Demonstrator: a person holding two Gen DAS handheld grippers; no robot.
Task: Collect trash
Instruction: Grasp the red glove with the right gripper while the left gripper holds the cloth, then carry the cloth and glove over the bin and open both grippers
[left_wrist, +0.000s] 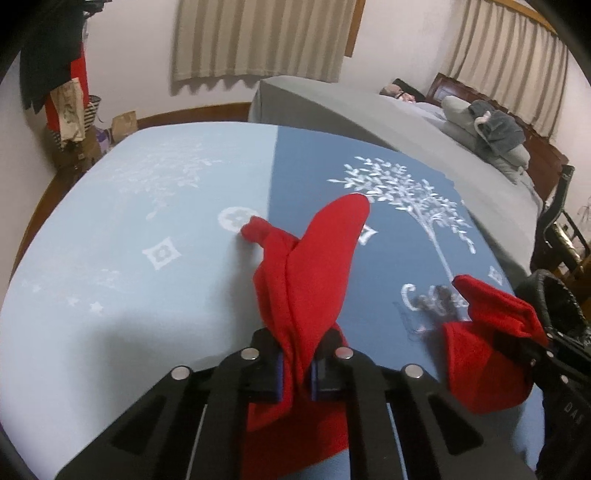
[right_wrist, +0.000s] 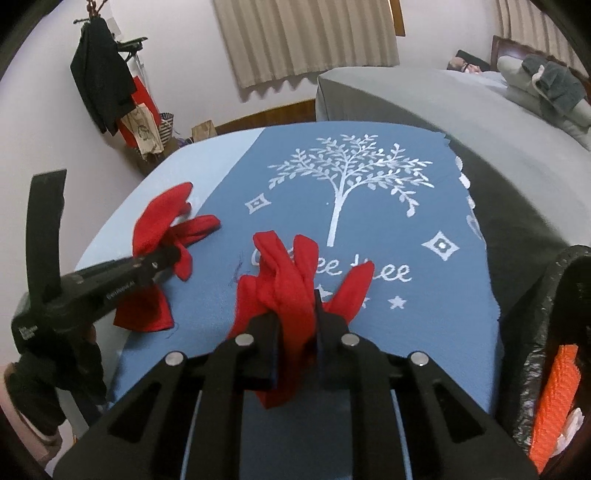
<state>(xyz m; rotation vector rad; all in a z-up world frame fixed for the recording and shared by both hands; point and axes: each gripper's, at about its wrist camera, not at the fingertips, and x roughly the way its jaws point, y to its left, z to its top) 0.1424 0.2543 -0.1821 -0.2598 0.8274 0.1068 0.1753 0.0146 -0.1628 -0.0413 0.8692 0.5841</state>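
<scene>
Two crumpled red cloths lie on a blue cover printed with a white tree (right_wrist: 347, 173). In the left wrist view my left gripper (left_wrist: 297, 356) is shut on one red cloth (left_wrist: 314, 266), whose folds stand up between the pads. The right wrist view shows my right gripper (right_wrist: 299, 332) shut on the other red cloth (right_wrist: 288, 280), bunched above the fingers. Each gripper also appears in the other's view: the right gripper (left_wrist: 532, 349) with its cloth (left_wrist: 484, 362) at the right, and the left gripper (right_wrist: 168, 256) with its cloth (right_wrist: 159, 218) at the left.
A bin lined with a black bag (right_wrist: 535, 332) stands at the right edge, with something orange (right_wrist: 557, 398) inside. Behind the cover a grey bed (left_wrist: 369, 110) holds pillows. At the far left, a coat stand (right_wrist: 99, 81) and bags stand against the wall.
</scene>
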